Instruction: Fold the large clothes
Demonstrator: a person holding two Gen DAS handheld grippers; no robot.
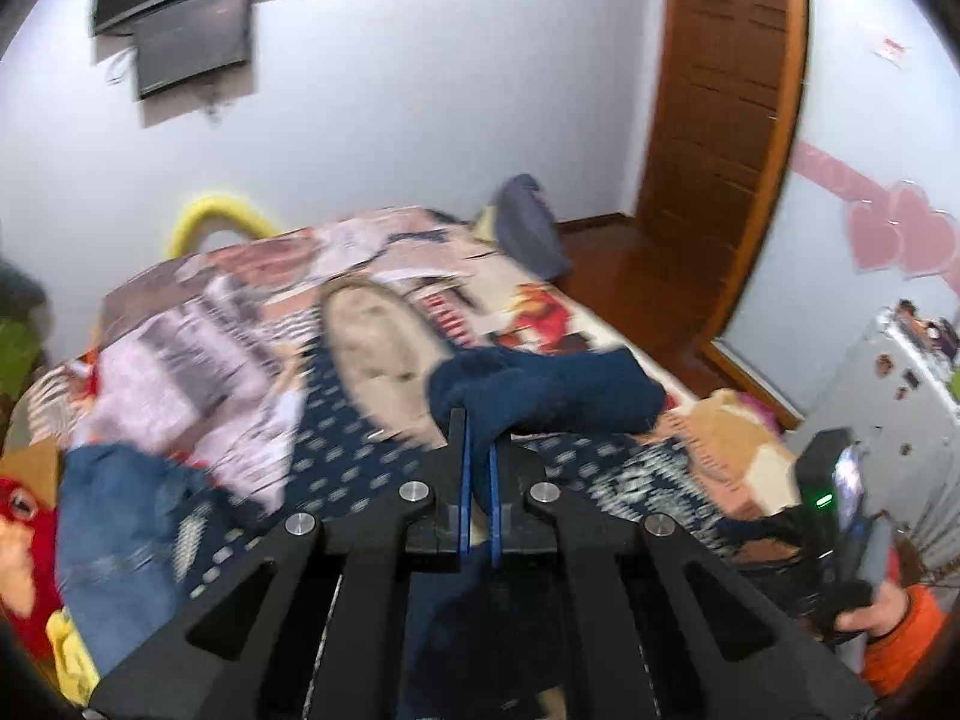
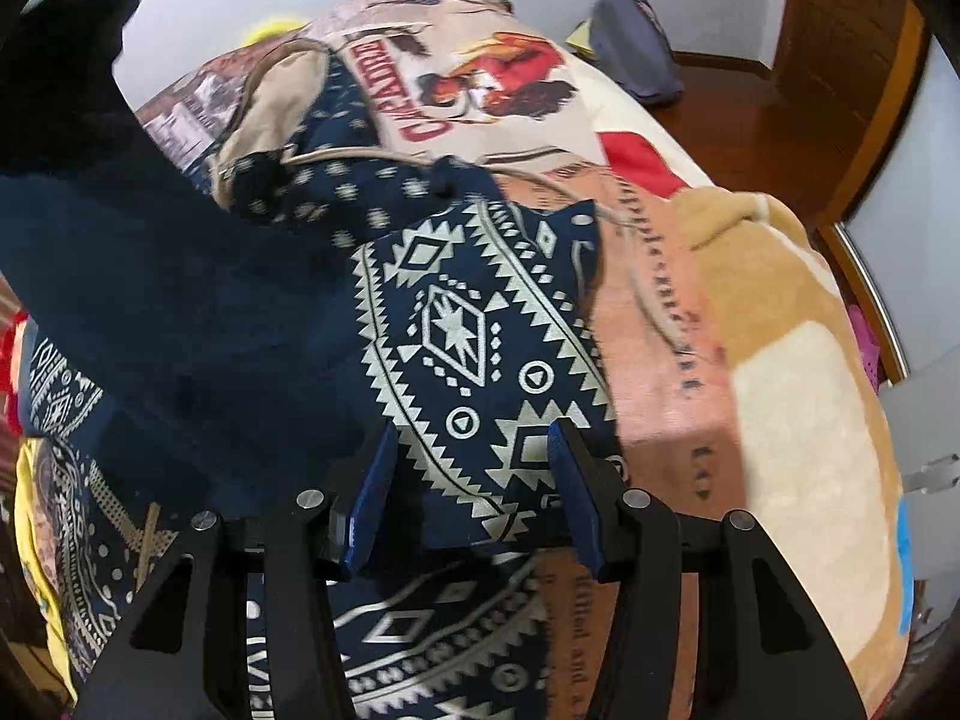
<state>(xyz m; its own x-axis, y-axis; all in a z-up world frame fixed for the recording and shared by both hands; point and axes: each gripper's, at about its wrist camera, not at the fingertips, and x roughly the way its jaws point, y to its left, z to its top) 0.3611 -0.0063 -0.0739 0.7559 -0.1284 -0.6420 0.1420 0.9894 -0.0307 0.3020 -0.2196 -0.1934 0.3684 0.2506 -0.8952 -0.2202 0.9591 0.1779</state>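
The left gripper (image 1: 478, 438) has its blue pads pressed close together on a fold of the dark navy garment (image 1: 540, 387), which bunches up above the fingertips and hangs down between the arms of the tool. The right gripper (image 2: 474, 456) stands with its jaws spread wide and nothing between them; beneath it lies the patterned navy cloth (image 2: 468, 324) with cream geometric print.

The left view alone shows the right hand (image 1: 876, 606), in an orange sleeve, holding its tool at the far right edge, and the room beyond: a wooden door (image 1: 720, 90), a wall screen (image 1: 192, 12) and pink hearts (image 1: 900, 234) on the wall. Blue jeans (image 1: 114, 528) lie at the lower left, blurred.

The right view alone shows the lifted navy garment from below as a broad dark mass at upper left, raised over the bed (image 2: 780, 390). It also shows the bedcover's print sharply: red lettering and a figure in red.
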